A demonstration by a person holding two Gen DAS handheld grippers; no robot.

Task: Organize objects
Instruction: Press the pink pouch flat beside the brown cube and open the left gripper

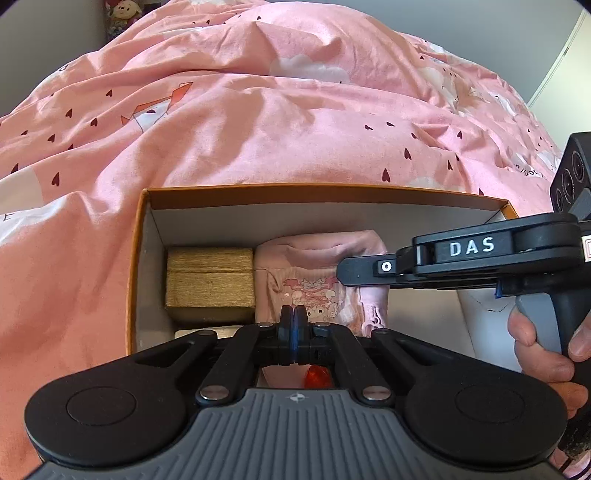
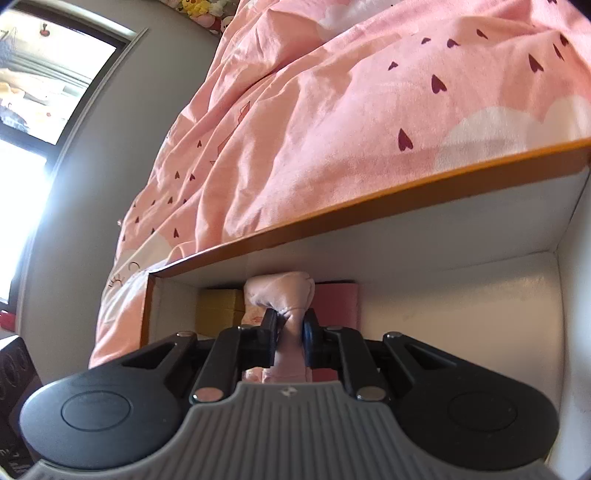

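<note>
My right gripper [image 2: 290,326] has its jaws closed on a bunched fold of the pink garment [image 2: 280,291], which sits inside the orange-rimmed box [image 2: 369,206] with white inner walls. Behind the cloth I see a yellow box [image 2: 218,306] to the left and a pink-red block [image 2: 338,301] to the right. The box rests on a bed against the pink heart-print duvet [image 2: 332,110]; a bright window [image 2: 44,74] shows at far left.

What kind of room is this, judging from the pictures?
Most likely a bedroom, perhaps a child's. A pink duvet with a heart print fills the view, soft toys sit at its far end, and a cardboard box with folded pink clothing rests on it.
</note>
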